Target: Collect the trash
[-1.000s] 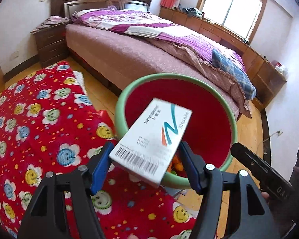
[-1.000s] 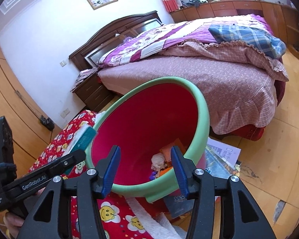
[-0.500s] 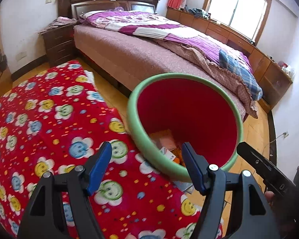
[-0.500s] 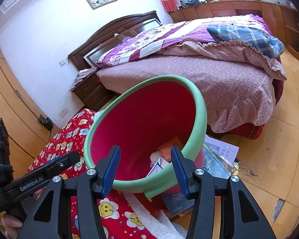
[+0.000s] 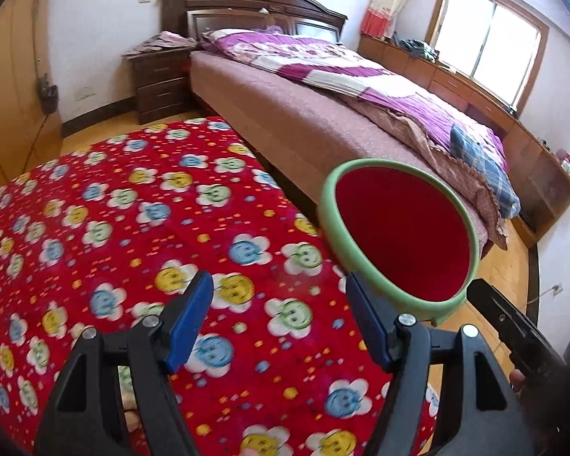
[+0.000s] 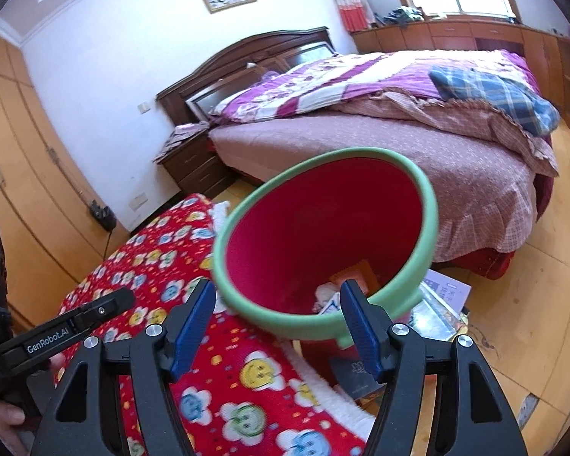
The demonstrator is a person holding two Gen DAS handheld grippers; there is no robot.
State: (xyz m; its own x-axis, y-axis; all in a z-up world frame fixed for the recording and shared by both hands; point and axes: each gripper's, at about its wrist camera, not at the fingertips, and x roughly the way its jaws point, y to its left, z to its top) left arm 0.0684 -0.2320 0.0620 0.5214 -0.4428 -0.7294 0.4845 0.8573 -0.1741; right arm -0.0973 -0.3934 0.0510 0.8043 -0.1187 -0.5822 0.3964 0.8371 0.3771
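Note:
A red bin with a green rim [image 5: 399, 235] stands off the right edge of the red flowered blanket [image 5: 133, 235]. In the right wrist view the bin [image 6: 323, 228] holds trash at its bottom: an orange packet [image 6: 355, 275] and pale scraps [image 6: 325, 294]. My left gripper [image 5: 279, 317] is open and empty above the blanket, left of the bin. My right gripper [image 6: 277, 321] is open and empty, just in front of the bin's near rim. The left gripper's body [image 6: 64, 332] shows at the lower left of the right wrist view.
A bed [image 5: 323, 114] with a purple quilt lies behind the bin. A dark nightstand [image 5: 159, 79] stands by the headboard. Papers and magazines [image 6: 437, 304] lie on the wooden floor beside the bin. Wooden wardrobes [image 6: 19, 171] line the left wall.
My left gripper let go of the white box, which fell into the bin, then drew back and left over the blanket. My right gripper stayed open near the bin's rim.

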